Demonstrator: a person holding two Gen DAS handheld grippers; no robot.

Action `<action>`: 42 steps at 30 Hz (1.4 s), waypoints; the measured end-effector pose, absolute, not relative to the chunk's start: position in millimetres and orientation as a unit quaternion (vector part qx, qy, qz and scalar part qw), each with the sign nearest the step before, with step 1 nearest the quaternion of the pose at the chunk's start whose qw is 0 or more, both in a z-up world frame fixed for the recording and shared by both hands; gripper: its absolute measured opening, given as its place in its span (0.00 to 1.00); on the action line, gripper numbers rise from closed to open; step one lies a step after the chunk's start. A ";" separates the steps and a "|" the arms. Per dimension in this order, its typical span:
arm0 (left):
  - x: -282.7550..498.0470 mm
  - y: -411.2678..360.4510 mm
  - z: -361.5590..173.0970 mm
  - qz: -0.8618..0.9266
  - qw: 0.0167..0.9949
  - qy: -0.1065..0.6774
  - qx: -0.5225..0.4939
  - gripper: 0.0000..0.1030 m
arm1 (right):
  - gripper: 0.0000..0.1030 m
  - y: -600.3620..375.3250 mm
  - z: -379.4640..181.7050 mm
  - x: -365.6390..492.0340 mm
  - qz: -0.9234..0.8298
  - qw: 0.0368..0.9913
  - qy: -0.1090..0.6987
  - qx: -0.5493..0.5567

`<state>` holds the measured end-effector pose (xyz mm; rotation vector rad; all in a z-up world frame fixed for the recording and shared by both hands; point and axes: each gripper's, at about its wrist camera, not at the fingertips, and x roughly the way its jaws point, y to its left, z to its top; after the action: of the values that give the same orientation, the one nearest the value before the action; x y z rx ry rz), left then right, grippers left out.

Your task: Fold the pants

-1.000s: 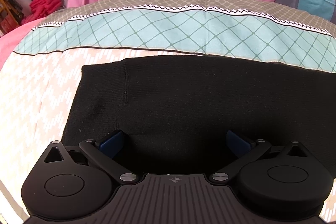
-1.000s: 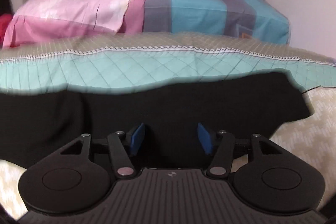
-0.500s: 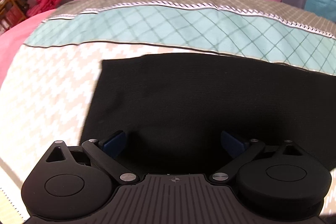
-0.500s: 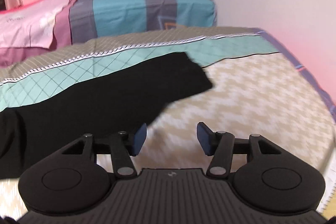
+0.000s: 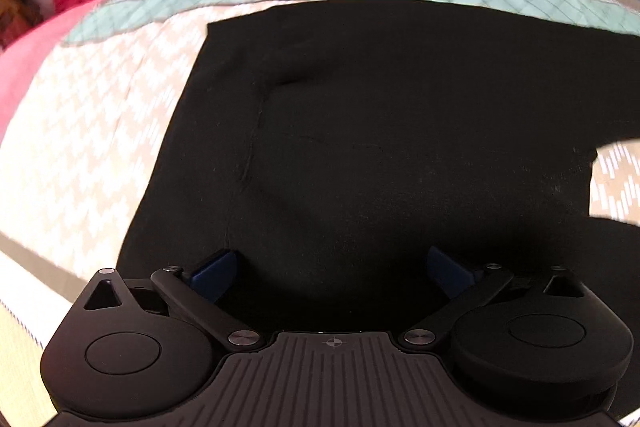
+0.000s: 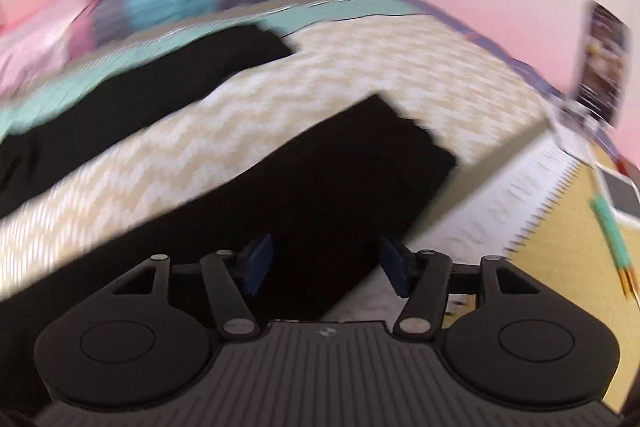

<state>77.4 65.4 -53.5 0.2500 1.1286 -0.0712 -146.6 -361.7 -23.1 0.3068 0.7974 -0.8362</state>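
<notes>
My left gripper (image 5: 332, 265) gaped wide above the black pants (image 5: 392, 131), gripping nothing. My right gripper (image 6: 326, 263) stood moderately open over one pant leg (image 6: 320, 179), empty; no legible writing showed.

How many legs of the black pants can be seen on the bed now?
2. In the right wrist view, the far leg lies across the teal band; the near leg lies on the zigzag cover, in front of the right gripper.

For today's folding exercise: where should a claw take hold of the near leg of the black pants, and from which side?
Grip the near leg at its cuff end, coming from the bed's front edge: that end lies flat and free beside bare bedspread, right ahead of the open right claw.
</notes>
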 end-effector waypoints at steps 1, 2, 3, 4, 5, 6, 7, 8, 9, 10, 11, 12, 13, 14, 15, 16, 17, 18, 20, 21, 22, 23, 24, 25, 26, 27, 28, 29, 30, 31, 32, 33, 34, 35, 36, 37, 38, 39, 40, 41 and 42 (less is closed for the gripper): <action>78.9 66.9 -53.3 -0.037 0.835 0.536 0.118 1.00 | 0.61 -364.6 -19.7 -152.3 -0.402 0.825 0.363 0.162; 80.9 69.5 -53.7 -0.040 0.833 0.540 0.114 1.00 | 0.65 -369.8 -18.1 -158.3 -0.409 0.821 0.353 0.187; 82.7 72.3 -54.2 -0.043 0.831 0.544 0.107 1.00 | 0.68 -376.6 -18.8 -162.8 -0.419 0.811 0.346 0.217; 83.5 74.7 -54.1 -0.045 0.831 0.546 0.102 1.00 | 0.68 -383.5 -21.4 -166.9 -0.428 0.800 0.340 0.246; 83.4 74.5 -53.8 -0.047 0.831 0.545 0.103 1.00 | 0.69 -389.1 -25.4 -170.6 -0.434 0.792 0.333 0.271; 81.8 73.8 -53.6 -0.048 0.832 0.542 0.108 1.00 | 0.72 -393.8 -30.1 -172.4 -0.434 0.789 0.324 0.290; 80.0 73.4 -53.7 -0.048 0.834 0.538 0.112 1.00 | 0.73 -395.3 -32.1 -171.0 -0.435 0.792 0.314 0.290; 78.8 73.8 -53.9 -0.048 0.836 0.535 0.113 1.00 | 0.73 -397.5 -32.5 -166.9 -0.433 0.797 0.310 0.284; 77.7 74.2 -53.9 -0.048 0.837 0.534 0.112 1.00 | 0.65 -397.5 -32.4 -162.0 -0.428 0.802 0.310 0.279; 76.8 74.5 -53.8 -0.049 0.838 0.533 0.112 1.00 | 0.55 -396.6 -32.5 -157.0 -0.419 0.810 0.304 0.275; 75.7 74.5 -53.6 -0.050 0.838 0.532 0.112 1.00 | 0.28 -396.5 -31.1 -153.9 -0.409 0.818 0.301 0.271; 75.1 74.7 -53.3 -0.051 0.838 0.531 0.114 1.00 | 0.15 -396.1 -30.4 -150.4 -0.394 0.826 0.305 0.265; 74.9 76.0 -53.4 -0.053 0.838 0.530 0.116 1.00 | 0.13 -395.6 -26.2 -149.9 -0.390 0.828 0.309 0.257; 76.1 72.4 -53.9 -0.055 0.838 0.530 0.117 1.00 | 0.12 -395.6 -21.4 -153.9 -0.392 0.830 0.305 0.254; 76.6 72.7 -54.1 -0.057 0.838 0.530 0.117 1.00 | 0.11 -396.7 -15.8 -163.2 -0.401 0.829 0.292 0.257; 76.7 72.6 -54.3 -0.058 0.838 0.530 0.116 1.00 | 0.11 -399.6 -12.5 -175.6 -0.416 0.822 0.279 0.270; 76.4 72.4 -54.6 -0.058 0.839 0.529 0.116 1.00 | 0.11 -404.4 -14.1 -187.9 -0.426 0.812 0.273 0.290; 76.2 72.1 -54.8 -0.058 0.839 0.528 0.116 1.00 | 0.12 -409.8 -21.1 -197.4 -0.431 0.800 0.278 0.312; 81.1 71.9 -56.8 -0.058 0.840 0.526 0.116 1.00 | 0.15 -413.0 -31.2 -207.6 -0.426 0.797 0.280 0.325; 81.0 71.8 -56.8 -0.059 0.840 0.526 0.116 1.00 | 0.30 -413.1 -28.1 -208.3 -0.429 0.796 0.282 0.320; 79.9 71.6 -56.6 -0.059 0.840 0.527 0.116 1.00 | 0.42 -413.2 -23.9 -209.4 -0.439 0.791 0.278 0.321; 80.0 71.5 -56.4 -0.059 0.839 0.528 0.116 1.00 | 0.63 -411.9 -19.7 -211.0 -0.454 0.786 0.271 0.322; 81.2 71.2 -55.8 -0.058 0.838 0.530 0.116 1.00 | 0.65 -407.9 -13.3 -211.7 -0.474 0.780 0.263 0.313; 82.6 70.9 -54.5 -0.058 0.835 0.534 0.116 1.00 | 0.64 -400.4 -6.3 -210.2 -0.490 0.779 0.260 0.291; 83.1 70.8 -52.0 -0.058 0.834 0.537 0.116 1.00 | 0.64 -390.4 -0.2 -207.4 -0.495 0.787 0.262 0.259; 82.6 71.3 -48.6 -0.058 0.835 0.535 0.115 1.00 | 0.64 -376.7 5.7 -203.3 -0.484 0.802 0.267 0.225; 80.7 71.9 -44.8 -0.059 0.837 0.531 0.115 1.00 | 0.64 -362.9 9.8 -199.7 -0.463 0.819 0.275 0.198; 77.1 72.6 -40.4 -0.061 0.840 0.526 0.116 1.00 | 0.64 -344.7 12.5 -195.5 -0.434 0.838 0.284 0.170; 72.3 72.9 -35.8 -0.066 0.844 0.520 0.115 1.00 | 0.64 -325.7 14.1 -189.7 -0.397 0.856 0.298 0.144; 67.2 72.5 -31.5 -0.071 0.847 0.515 0.116 1.00 | 0.64 -305.2 14.2 -182.7 -0.354 0.873 0.314 0.118; 62.4 70.9 -27.6 -0.076 0.849 0.509 0.118 1.00 | 0.64 -285.0 13.4 -174.9 -0.311 0.887 0.328 0.094; 58.4 68.5 -24.7 -0.081 0.851 0.505 0.119 1.00 | 0.64 -264.6 12.0 -167.8 -0.269 0.898 0.340 0.073; 55.7 64.8 -23.3 -0.086 0.851 0.504 0.119 1.00 | 0.64 -242.8 10.3 -159.2 -0.222 0.909 0.350 0.053; 54.7 60.0 -24.0 -0.093 0.849 0.506 0.119 1.00 | 0.64 -226.2 9.9 -150.5 -0.184 0.915 0.358 0.040; 54.6 53.9 -26.6 -0.098 0.845 0.512 0.121 1.00 | 0.64 -209.2 8.3 -141.2 -0.149 0.918 0.367 0.031; 54.9 47.2 -30.8 -0.097 0.840 0.518 0.129 1.00 | 0.64 -196.9 7.7 -133.6 -0.126 0.918 0.375 0.031; 55.4 40.3 -35.8 -0.093 0.834 0.525 0.142 1.00 | 0.64 -185.5 6.4 -125.1 -0.098 0.917 0.385 0.029; 56.1 33.8 -41.9 -0.090 0.828 0.531 0.158 1.00 | 0.65 -175.7 2.7 -116.2 -0.074 0.914 0.400 0.017; 56.9 28.3 -48.2 -0.085 0.820 0.537 0.177 1.00 | 0.64 -166.8 -3.6 -108.2 -0.060 0.903 0.425 -0.008; 57.0 25.4 -51.1 -0.078 0.819 0.535 0.190 1.00 | 0.54 -160.5 -11.6 -102.5 -0.058 0.887 0.456 -0.038; 56.8 24.7 -51.1 -0.070 0.822 0.530 0.195 1.00 | 0.44 -160.0 -18.8 -101.3 -0.065 0.873 0.480 -0.058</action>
<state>56.8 24.7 -51.1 0.4154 1.1288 -0.1500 -101.3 -160.0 -18.8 -0.1213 1.0031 -0.1351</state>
